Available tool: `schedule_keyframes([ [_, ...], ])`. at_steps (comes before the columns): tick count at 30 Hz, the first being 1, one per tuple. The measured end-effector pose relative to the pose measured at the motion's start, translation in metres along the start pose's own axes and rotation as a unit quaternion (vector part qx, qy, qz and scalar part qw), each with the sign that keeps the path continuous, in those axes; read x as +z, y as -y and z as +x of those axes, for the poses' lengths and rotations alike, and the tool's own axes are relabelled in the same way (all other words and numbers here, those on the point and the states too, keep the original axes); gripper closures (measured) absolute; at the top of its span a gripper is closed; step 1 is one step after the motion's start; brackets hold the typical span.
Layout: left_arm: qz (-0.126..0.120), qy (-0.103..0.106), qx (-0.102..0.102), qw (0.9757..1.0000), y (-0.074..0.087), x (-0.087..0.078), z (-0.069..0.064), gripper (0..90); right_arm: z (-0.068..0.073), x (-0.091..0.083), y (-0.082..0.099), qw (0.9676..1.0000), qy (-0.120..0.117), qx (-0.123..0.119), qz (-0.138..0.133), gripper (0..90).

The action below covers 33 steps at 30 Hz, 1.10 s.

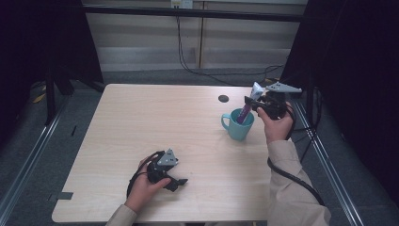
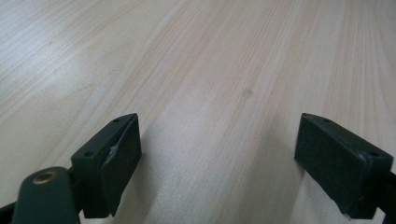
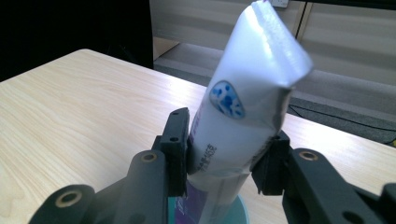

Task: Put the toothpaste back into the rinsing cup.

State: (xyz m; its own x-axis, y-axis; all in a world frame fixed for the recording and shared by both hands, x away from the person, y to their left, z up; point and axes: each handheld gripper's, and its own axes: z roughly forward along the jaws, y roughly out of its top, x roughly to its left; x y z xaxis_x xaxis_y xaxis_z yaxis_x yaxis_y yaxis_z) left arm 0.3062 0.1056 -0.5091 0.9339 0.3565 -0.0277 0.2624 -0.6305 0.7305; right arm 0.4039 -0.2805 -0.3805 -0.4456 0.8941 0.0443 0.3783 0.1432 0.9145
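A white and purple tube [image 1: 249, 103] stands tilted with its lower end inside a teal mug [image 1: 236, 125] at the right of the wooden table [image 1: 141, 122]. My right gripper [image 1: 254, 101] is shut on the tube just above the mug's rim. In the right gripper view both black pads press the tube [image 3: 243, 126] at its middle, its crimped end points up, and a bit of the mug [image 3: 243, 212] shows below. My left gripper [image 1: 175, 182] rests low on the table near the front edge, open with nothing between its fingers [image 2: 116, 158].
A small dark round hole [image 1: 223, 98] sits in the table behind the mug. Black cables [image 1: 202, 70] run across the floor beyond the far edge. A dark frame and curtains stand on both sides. Bare wood lies between the two grippers.
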Motion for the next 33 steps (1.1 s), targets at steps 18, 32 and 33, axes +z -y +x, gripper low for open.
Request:
schedule_keyframes([
  [18, -0.003, 0.000, -0.001, 1.0000, 0.000, 0.000, -0.002, 14.3, 0.001, 0.012, 0.017, 0.9999, -0.001, 0.010, 0.013, 61.9],
  [32, 0.001, 0.002, 0.000, 1.0000, 0.000, 0.000, -0.002, 14.3, 0.003, 0.017, 0.023, 0.9997, -0.004, 0.015, 0.018, 61.5],
  [33, 0.000, 0.002, -0.002, 1.0000, 0.000, 0.000, -0.002, 14.3, 0.003, 0.018, 0.023, 0.9997, -0.004, 0.015, 0.018, 61.4],
])
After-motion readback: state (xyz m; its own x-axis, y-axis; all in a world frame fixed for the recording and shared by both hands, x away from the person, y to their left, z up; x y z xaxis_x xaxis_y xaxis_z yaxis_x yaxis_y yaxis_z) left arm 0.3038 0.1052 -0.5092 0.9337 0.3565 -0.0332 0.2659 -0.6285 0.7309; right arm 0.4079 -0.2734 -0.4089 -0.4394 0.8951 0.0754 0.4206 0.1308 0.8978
